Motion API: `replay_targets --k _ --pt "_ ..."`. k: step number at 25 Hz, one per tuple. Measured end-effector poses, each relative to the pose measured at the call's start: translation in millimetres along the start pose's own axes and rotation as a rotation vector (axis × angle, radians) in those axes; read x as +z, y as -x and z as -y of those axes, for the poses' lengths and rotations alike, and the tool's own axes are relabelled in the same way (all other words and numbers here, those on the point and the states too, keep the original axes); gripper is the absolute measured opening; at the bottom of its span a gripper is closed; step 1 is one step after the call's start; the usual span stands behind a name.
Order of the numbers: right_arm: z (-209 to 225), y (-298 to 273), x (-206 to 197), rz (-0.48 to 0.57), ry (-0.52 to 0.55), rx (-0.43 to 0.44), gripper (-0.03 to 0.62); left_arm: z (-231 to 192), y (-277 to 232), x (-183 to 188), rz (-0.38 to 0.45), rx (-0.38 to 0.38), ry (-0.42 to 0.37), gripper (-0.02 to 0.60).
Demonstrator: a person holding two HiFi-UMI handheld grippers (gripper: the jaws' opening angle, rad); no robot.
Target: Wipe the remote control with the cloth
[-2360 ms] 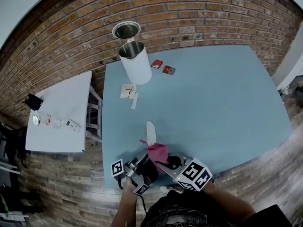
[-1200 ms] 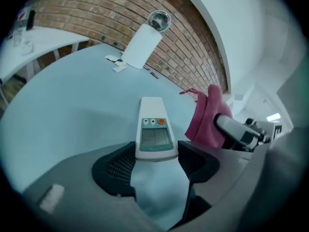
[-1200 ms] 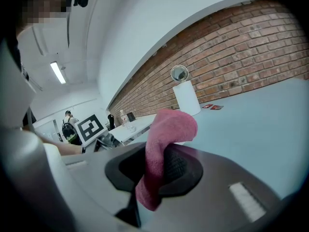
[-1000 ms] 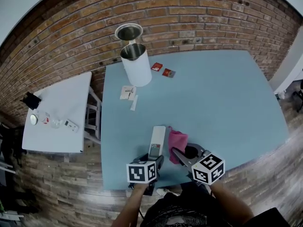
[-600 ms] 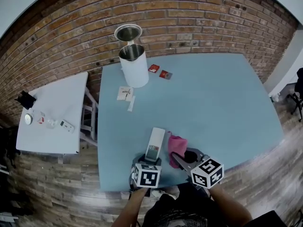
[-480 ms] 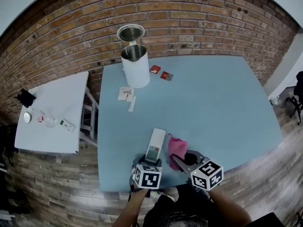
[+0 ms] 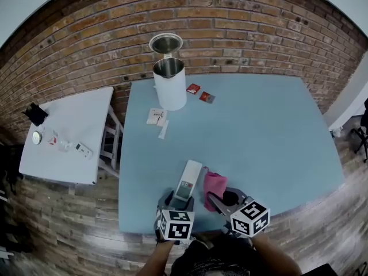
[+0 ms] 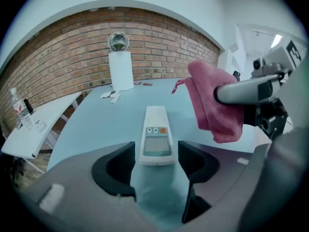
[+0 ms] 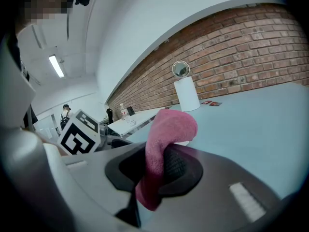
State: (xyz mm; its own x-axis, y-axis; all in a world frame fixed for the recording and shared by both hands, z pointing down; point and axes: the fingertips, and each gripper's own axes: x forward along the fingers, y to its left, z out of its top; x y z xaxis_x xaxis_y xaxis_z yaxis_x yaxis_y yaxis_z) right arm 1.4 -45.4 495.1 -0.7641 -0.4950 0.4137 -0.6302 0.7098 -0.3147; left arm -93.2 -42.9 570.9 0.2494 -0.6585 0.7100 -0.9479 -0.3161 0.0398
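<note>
Nearest the person, the left tool sits low at the near edge of the blue worktop. Its jaws stand apart, one on each side of the near end of the white remote control. The left gripper view shows a thin gap between each jaw and the remote control, so nothing is clamped there. The remote control lies flat on the worktop, buttons and screen facing up, its long axis running away from the person.

Just to its right, the right tool has its jaws closed on a pink cloth. In the right gripper view the cloth is pinched between the pads, a folded hump rising above them and a tail hanging below. The cloth is just beside the remote control; whether the two touch cannot be told.

Farther out, near the left edge of the worktop, lie a small paper packet and a narrow white sachet. Beyond them, near the far edge, stands a white kettle with its lid tipped open, and two small red packets lie just to its right.

A separate white worktop stands off to the left with a few small items on it, and a brick wall runs behind everything.
</note>
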Motion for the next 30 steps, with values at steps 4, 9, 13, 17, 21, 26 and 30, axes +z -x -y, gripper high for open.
replay_targets --k 4,9,13,17,21,26,30 --pt "2.0 4.8 5.2 -0.002 0.023 0.006 0.067 19.9 20.7 34.0 0.143 -0.043 0.085 0.230" --pt "9.9 22.8 12.8 -0.007 0.048 -0.048 0.067 48.3 41.0 71.9 0.298 -0.004 0.128 0.132" --pt "21.3 40.1 20.0 0.011 0.064 -0.102 0.067 62.2 50.9 86.9 0.364 0.075 0.101 0.002" --pt "22.5 52.3 27.4 0.041 0.066 -0.097 0.066 81.0 57.5 94.2 0.394 0.065 0.109 0.000" --pt "19.9 57.0 30.1 0.050 0.098 -0.085 0.064 92.4 62.4 100.5 0.425 0.062 0.117 0.000" --pt "20.0 62.1 30.8 0.062 0.102 -0.087 0.064 95.0 66.2 101.9 0.420 0.084 0.139 0.000" --pt "19.3 63.2 30.2 0.059 0.100 -0.075 0.064 98.5 66.7 100.7 0.407 0.091 0.149 -0.002"
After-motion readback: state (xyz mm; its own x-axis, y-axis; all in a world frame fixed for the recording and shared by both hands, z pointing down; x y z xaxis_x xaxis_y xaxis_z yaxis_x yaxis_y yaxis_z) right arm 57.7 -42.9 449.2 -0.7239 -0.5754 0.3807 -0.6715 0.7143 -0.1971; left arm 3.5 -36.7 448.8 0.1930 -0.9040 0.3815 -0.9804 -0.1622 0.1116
